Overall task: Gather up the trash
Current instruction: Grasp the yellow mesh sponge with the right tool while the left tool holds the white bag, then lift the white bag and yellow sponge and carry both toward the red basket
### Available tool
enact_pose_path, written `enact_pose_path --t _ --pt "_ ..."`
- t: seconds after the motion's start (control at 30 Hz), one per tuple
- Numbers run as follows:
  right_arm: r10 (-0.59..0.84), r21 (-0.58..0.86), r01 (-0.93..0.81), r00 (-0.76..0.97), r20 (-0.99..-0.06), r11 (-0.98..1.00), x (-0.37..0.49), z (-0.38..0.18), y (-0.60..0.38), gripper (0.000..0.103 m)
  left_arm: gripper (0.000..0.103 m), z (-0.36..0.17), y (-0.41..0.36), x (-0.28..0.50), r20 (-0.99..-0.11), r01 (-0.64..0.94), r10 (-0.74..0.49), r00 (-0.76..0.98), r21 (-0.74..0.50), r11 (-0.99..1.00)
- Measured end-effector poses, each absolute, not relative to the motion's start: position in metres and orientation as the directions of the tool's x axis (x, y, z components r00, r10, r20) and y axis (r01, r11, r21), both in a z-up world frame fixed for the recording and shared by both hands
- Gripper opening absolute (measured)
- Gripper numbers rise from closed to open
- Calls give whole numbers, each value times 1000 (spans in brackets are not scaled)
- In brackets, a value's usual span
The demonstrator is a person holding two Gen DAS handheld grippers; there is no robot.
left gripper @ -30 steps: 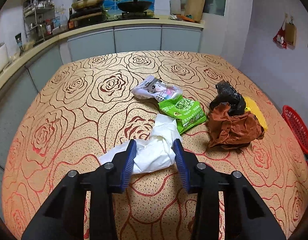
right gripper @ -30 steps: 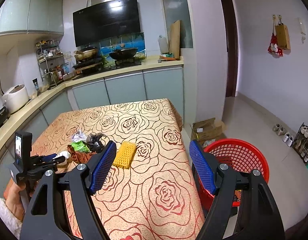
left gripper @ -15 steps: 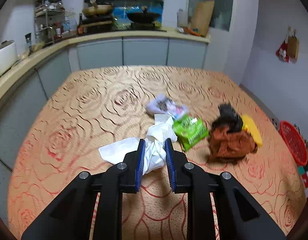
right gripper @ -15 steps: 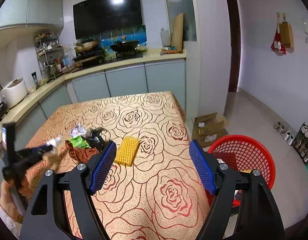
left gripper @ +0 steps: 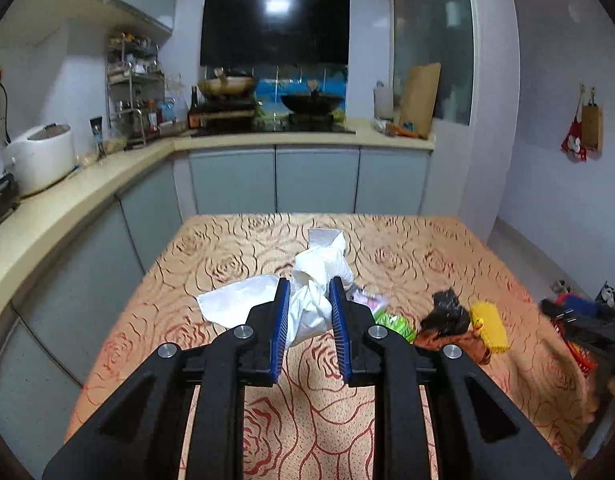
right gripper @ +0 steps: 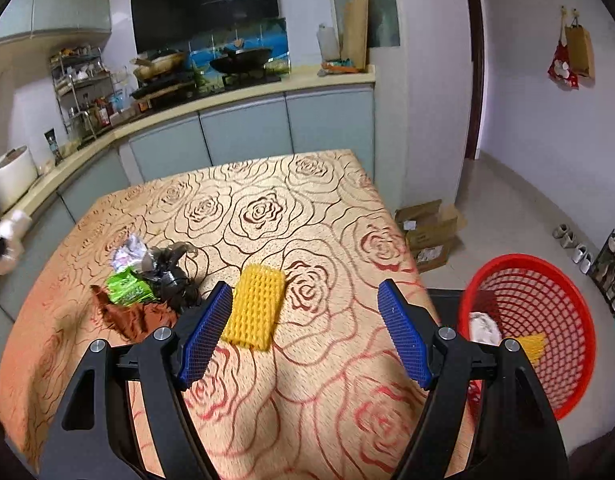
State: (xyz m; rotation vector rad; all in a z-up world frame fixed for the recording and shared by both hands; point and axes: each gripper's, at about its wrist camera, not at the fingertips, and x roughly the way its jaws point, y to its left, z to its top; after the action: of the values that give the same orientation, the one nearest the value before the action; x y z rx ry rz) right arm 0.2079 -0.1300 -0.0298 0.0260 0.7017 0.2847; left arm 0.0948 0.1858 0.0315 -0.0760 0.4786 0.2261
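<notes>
The crumpled white tissue (left gripper: 313,292), which lay on the rose-patterned tablecloth (left gripper: 319,408) a second ago between parted blue pads, is now clamped in the left gripper (left gripper: 307,322) and raised clear of the table, one loose corner trailing to the left and a twisted end standing above the fingertips. Beyond it on the cloth sit the remaining scraps: a green snack wrapper (right gripper: 127,288), a pale printed wrapper (right gripper: 127,250), a black plastic bag (right gripper: 171,274), a crumpled brown paper (right gripper: 127,316) and a yellow foam net (right gripper: 256,306), all bunched together near the table's middle. The right gripper (right gripper: 305,330) has swung back over the table from the floor side, its jaws held wide with nothing between them, the left pad just beside the yellow foam net. A red mesh basket (right gripper: 563,320) stands on the floor off the table's right edge, already holding a few pieces of trash. A cardboard box (right gripper: 431,232) rests against the wall behind it.
</notes>
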Motion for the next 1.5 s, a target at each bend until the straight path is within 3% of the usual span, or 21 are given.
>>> enact_pose_path --t 0.3,0.53,0.6,0.8,1.5 --pt "294 140 -298 572 -766 944 256 -73 -86 71 19 43 188 88 -447 -237 194 874 -42 971" --pt "284 107 -334 542 -791 936 257 -86 -73 52 19 41 191 88 -454 -239 191 870 -49 970" --pt "286 100 -346 544 -789 933 256 -85 -72 39 20 42 191 88 -455 -239 189 870 -53 970" --pt "307 113 -359 548 -778 927 249 -81 -74 20 20 44 190 86 -449 -238 193 873 -46 970" --pt "394 113 -403 732 -556 908 166 21 -113 17 20 61 169 62 -374 -221 199 906 -17 975"
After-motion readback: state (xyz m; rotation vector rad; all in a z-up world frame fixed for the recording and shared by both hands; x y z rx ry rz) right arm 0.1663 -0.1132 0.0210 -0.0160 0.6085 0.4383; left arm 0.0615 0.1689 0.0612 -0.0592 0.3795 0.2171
